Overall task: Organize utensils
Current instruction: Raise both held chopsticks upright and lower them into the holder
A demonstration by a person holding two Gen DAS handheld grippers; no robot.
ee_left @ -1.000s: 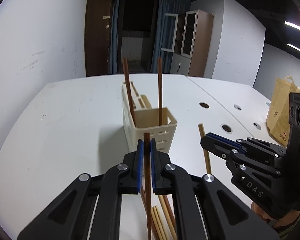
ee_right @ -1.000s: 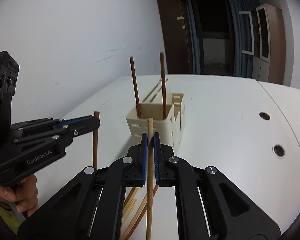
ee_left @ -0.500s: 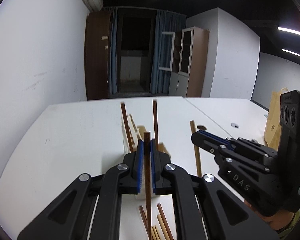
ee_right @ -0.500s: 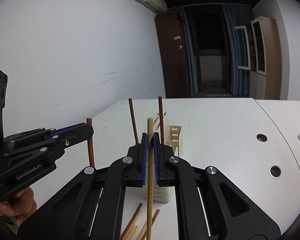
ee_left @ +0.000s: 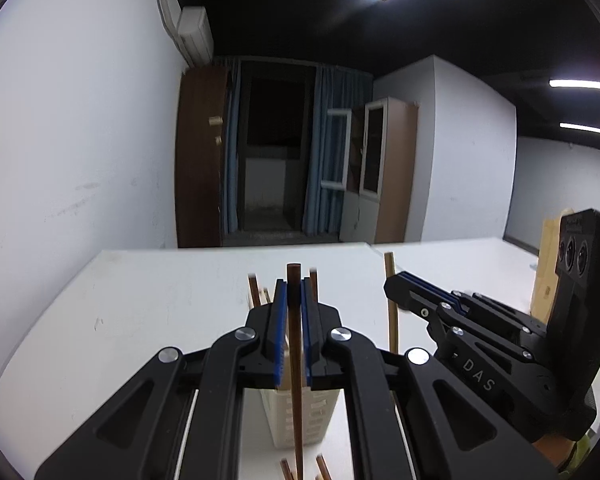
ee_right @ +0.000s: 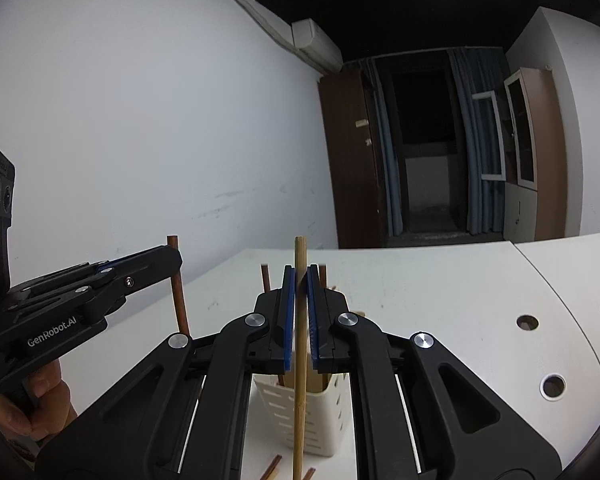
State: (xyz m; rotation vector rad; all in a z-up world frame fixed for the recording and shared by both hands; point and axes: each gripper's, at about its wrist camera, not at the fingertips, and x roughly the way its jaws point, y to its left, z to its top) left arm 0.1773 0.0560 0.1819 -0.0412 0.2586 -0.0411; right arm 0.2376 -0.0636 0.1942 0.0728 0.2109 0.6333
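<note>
We have lifted both sticks off the table. Our left tongs (ee_left: 294,316) stay clenched on a dark chopstick (ee_left: 295,392); our right tongs (ee_right: 300,312) grasp a pale chopstick (ee_right: 300,360). The holder (ee_right: 320,420) now sits below and just beyond both, so dropping them in seems next.

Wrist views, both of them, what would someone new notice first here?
Each gripper is shut on an upright chopstick: the left gripper on a dark chopstick, the right gripper on a pale chopstick. Just behind them on the white table stands a cream slotted holder with two dark sticks already in it, and a few loose sticks lie in front.
</note>
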